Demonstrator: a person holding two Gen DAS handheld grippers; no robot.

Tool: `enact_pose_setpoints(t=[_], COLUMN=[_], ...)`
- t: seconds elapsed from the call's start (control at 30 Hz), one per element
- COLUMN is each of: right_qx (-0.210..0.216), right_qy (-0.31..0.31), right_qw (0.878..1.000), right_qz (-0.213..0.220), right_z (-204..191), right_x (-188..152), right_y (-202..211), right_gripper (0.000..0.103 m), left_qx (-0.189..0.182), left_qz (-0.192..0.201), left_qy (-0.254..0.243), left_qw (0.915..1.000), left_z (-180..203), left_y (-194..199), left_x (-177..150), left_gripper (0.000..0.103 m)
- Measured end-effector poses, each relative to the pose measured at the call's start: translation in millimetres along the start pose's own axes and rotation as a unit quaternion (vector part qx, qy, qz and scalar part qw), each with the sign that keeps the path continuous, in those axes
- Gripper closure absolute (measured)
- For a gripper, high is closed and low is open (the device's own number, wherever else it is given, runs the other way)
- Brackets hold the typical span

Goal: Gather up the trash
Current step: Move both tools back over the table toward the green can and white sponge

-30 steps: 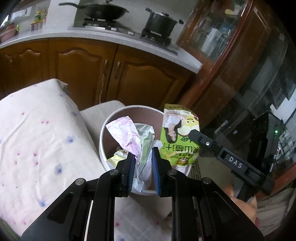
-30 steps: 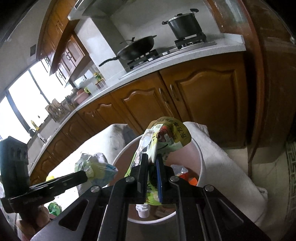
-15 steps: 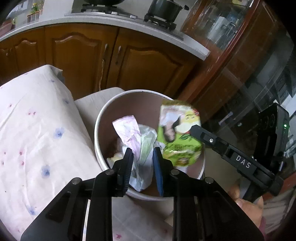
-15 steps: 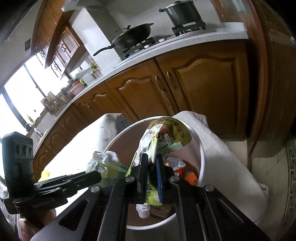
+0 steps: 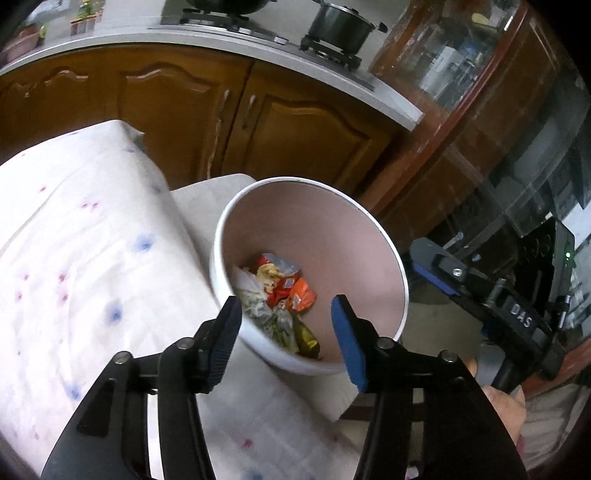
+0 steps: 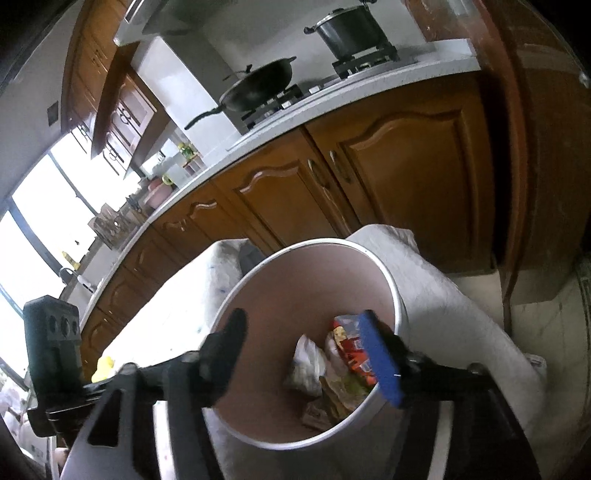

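Note:
A white bin (image 5: 369, 221) with a pinkish inside stands beside the cloth-covered table. Crumpled wrappers (image 5: 280, 291) lie at its bottom, red, orange, white and green. My left gripper (image 5: 286, 332) is open and empty just above the bin's near rim. My right gripper (image 6: 306, 350) is open and empty over the bin (image 6: 399, 295), with the trash (image 6: 332, 369) below it. The right gripper also shows in the left wrist view (image 5: 480, 291), to the right of the bin.
A table with a white dotted cloth (image 5: 74, 258) lies to the left of the bin. Wooden kitchen cabinets (image 5: 295, 122) with a stove, a pot (image 5: 340, 26) and a wok (image 6: 258, 88) stand behind. A glass-fronted cabinet (image 5: 480, 92) is at right.
Both grippers have opened. The crumpled wrapper left my left gripper and the green pouch left my right gripper; both now lie in the bin.

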State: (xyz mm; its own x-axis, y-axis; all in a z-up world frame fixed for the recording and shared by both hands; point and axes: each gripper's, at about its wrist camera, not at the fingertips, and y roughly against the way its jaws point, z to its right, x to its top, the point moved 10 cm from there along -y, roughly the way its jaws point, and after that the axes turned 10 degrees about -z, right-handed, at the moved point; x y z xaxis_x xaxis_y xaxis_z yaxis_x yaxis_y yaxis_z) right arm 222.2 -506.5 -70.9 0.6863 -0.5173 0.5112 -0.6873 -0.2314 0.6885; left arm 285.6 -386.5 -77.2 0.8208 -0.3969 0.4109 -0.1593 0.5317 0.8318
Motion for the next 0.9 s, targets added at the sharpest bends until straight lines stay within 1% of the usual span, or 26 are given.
enact_pose_setpoints(t=[0.03, 0.07, 0.1, 0.2, 0.33, 0.53, 0.6, 0.77, 0.9], right_qx=[0.001, 0.004, 0.006, 0.012, 0.023, 0.035, 0.035, 0.052, 0.048], right_qy=[0.0, 0.0, -0.001, -0.002, -0.002, 0.007, 0.007, 0.012, 0.033], right_qw=[1.0, 1.0, 1.0, 1.0, 1.0, 0.999, 0.999, 0.999, 0.998], right_qz=[0.003, 0.005, 0.007, 0.01, 0.012, 0.01, 0.009, -0.008, -0.017], right_z=[-1.9, -4.2, -6.1, -12.8, -23.9, -46.4, -53.7, -74.1, -93.7], right_x=[-1.5, -2.8, -3.9, -8.0, -14.0, -29.1, -34.5, -53.7, -68.1], right_y=[2.9, 5.0, 6.6, 10.2, 15.2, 19.3, 19.2, 12.1, 6.0], right_gripper=[0.025, 0.02, 0.02, 0.017, 0.016, 0.015, 0.011, 0.01, 0.01], left_qx=[0.0, 0.0, 0.001, 0.006, 0.007, 0.023, 0.029, 0.042, 0.057], left_qz=[0.003, 0.005, 0.01, 0.025, 0.041, 0.067, 0.073, 0.09, 0.103], left_qy=[0.004, 0.007, 0.009, 0.015, 0.028, 0.048, 0.054, 0.079, 0.108], left_qw=[1.0, 1.0, 0.9999, 0.9996, 0.9987, 0.9964, 0.9954, 0.992, 0.9873], left_z=[-2.8, -5.5, -8.3, -17.0, -29.1, -52.1, -60.3, -89.3, -118.7], left_y=[4.5, 9.6, 15.5, 33.7, 56.1, 88.7, 97.5, 124.1, 145.4], left_x=[-2.5, -5.8, -9.0, -18.7, -31.3, -54.1, -61.7, -85.1, -103.9], left_gripper=[0.045, 0.039, 0.036, 0.033, 0.032, 0.03, 0.03, 0.029, 0.029])
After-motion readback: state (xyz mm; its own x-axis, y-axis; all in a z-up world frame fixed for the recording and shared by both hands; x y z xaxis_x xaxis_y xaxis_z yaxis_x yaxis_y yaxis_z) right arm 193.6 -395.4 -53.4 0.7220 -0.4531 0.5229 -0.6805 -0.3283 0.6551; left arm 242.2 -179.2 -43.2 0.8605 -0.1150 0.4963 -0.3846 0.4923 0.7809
